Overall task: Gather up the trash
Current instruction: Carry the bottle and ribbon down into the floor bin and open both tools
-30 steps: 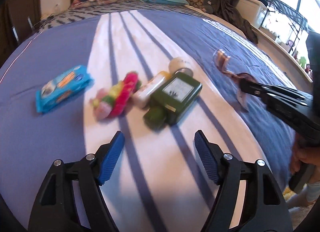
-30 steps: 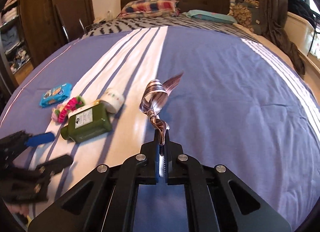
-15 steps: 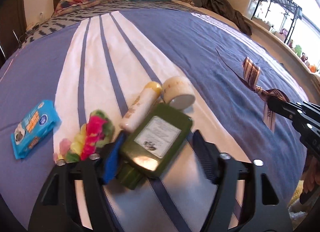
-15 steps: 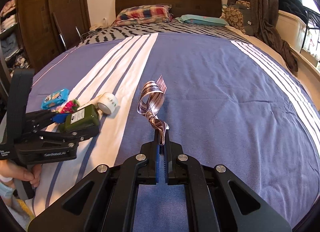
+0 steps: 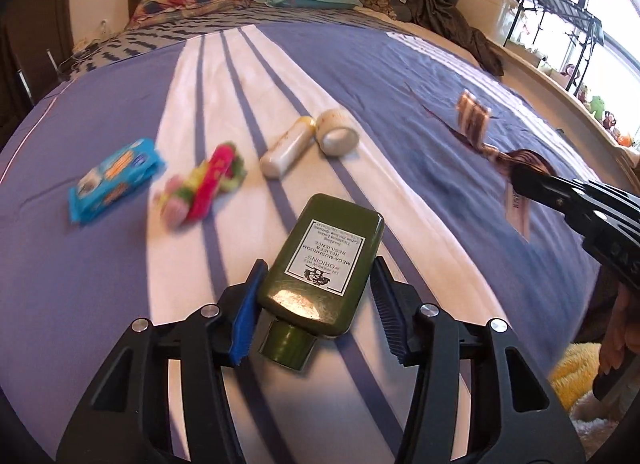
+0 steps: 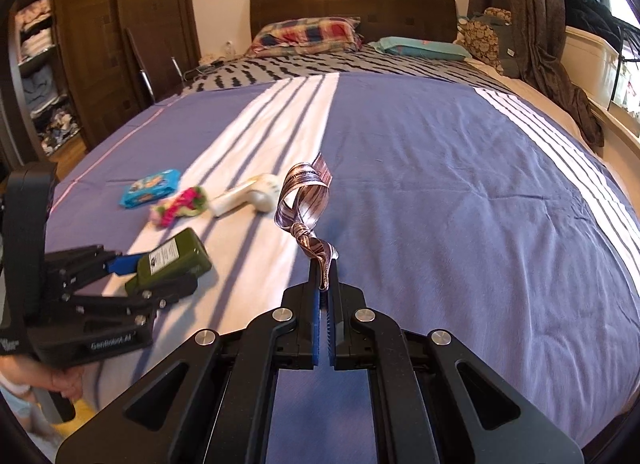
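A dark green lotion bottle point(image 5: 320, 260) with a white label lies cap-first between my left gripper's point(image 5: 319, 264) blue pads. The jaws are closing, and the pads press its sides. In the right wrist view the left gripper point(image 6: 160, 276) carries the green bottle point(image 6: 172, 260) just over the bed. My right gripper point(image 6: 323, 264) is shut on the tail of a brown striped ribbon point(image 6: 304, 200), whose loop stands up above the tips. The left wrist view shows that ribbon point(image 5: 474, 120) hanging from the right gripper point(image 5: 520, 176).
On the striped purple bedspread point(image 5: 80, 284) lie a blue wipes pack point(image 5: 114, 180), a pink and green fuzzy bundle point(image 5: 204, 188), a white tube point(image 5: 286, 152) and a tape roll point(image 5: 338, 134). Pillows point(image 6: 308, 34) sit by the headboard. A wardrobe point(image 6: 100, 44) stands left, a window ledge right.
My left gripper went forward over the green bottle, narrowed around it and pulled it back from the tube and tape roll. The right gripper rose a little with the ribbon.
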Available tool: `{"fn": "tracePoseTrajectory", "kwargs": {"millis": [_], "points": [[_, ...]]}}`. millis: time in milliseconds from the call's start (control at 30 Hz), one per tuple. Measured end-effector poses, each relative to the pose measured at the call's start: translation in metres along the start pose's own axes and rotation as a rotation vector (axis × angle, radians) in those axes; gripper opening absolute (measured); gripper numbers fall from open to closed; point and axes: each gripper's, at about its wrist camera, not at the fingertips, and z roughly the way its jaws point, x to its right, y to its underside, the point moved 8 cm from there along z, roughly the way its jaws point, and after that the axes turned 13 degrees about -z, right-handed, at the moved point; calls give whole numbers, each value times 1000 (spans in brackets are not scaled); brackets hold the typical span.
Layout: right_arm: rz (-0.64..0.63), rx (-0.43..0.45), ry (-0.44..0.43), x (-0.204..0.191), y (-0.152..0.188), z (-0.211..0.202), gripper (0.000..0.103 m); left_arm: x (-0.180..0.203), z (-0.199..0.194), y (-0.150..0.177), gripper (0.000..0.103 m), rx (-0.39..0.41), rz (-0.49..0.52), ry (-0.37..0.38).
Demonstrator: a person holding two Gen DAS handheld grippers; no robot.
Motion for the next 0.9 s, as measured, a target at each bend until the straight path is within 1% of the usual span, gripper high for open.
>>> {"fn": "tracePoseTrajectory", "kwargs": {"millis": [300, 467, 633, 733, 900], "points": [[-8, 55, -46, -36, 25, -58, 4, 18, -90, 47, 49, 96, -27, 14], [-11, 76, -54, -46, 43, -91, 4, 31, -122, 67, 49, 122, -20, 35], [-8, 90, -59, -51, 64, -117, 4, 42, -144, 92, 49, 137, -16, 51], [0, 89, -67, -56, 80, -131, 4, 45, -152, 112, 49, 126, -21, 72], [9, 56, -90, -69, 114, -140, 4, 44, -158, 150, 49, 93, -43, 74]]}}
